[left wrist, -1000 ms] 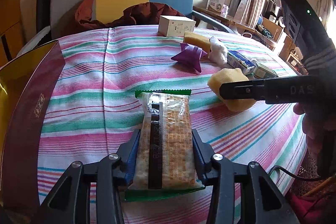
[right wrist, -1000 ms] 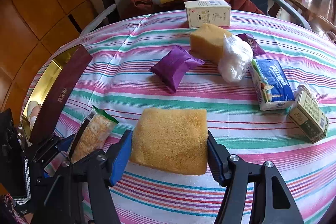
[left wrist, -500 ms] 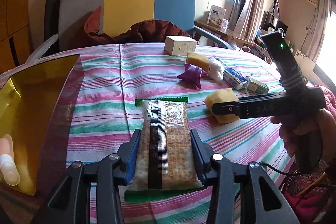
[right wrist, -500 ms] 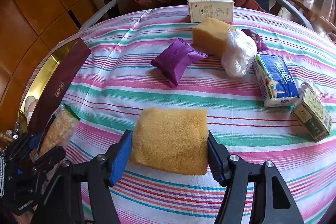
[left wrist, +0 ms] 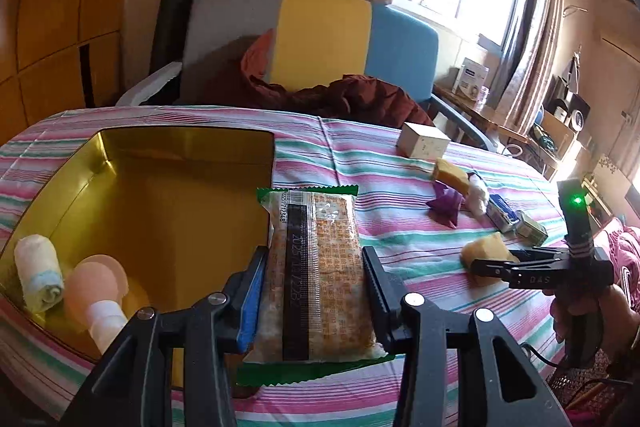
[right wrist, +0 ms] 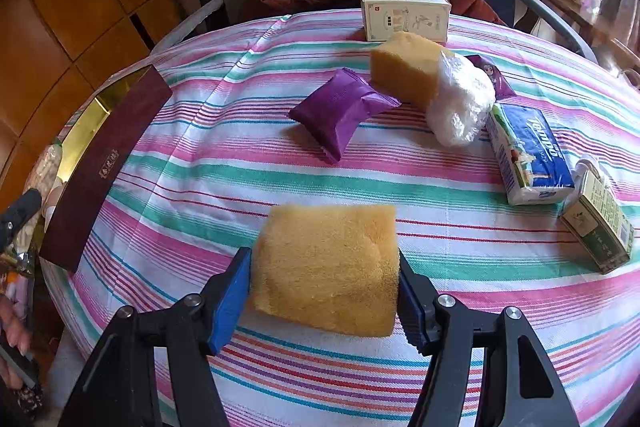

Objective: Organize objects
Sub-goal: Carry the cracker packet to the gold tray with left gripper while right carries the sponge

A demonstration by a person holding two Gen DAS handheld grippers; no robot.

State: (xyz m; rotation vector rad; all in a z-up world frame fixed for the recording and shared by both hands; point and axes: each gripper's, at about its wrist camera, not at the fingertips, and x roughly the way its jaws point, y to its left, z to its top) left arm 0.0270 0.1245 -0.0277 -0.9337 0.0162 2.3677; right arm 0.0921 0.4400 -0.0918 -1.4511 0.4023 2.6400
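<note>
My left gripper (left wrist: 312, 291) is shut on a cracker packet (left wrist: 316, 267) with green ends, held above the right rim of an open gold-lined box (left wrist: 168, 195). The box holds a rolled cloth (left wrist: 38, 271) and a peach suction-cup piece (left wrist: 98, 287). My right gripper (right wrist: 324, 287) is shut on a yellow sponge (right wrist: 328, 263), just above the striped tablecloth (right wrist: 240, 179). That gripper and sponge also show in the left wrist view (left wrist: 486, 259). The box's maroon wall (right wrist: 104, 163) is at the left in the right wrist view.
On the cloth lie a purple packet (right wrist: 344, 109), a second sponge (right wrist: 404, 67), a white plastic bag (right wrist: 460, 99), a white carton (right wrist: 404, 15), a tissue pack (right wrist: 528, 155) and a green carton (right wrist: 600, 223). A chair with a maroon garment (left wrist: 320, 95) stands behind.
My left gripper has swung left with the cracker packet, from over the cloth to the edge of the gold box. The right gripper with the sponge has stayed almost in place.
</note>
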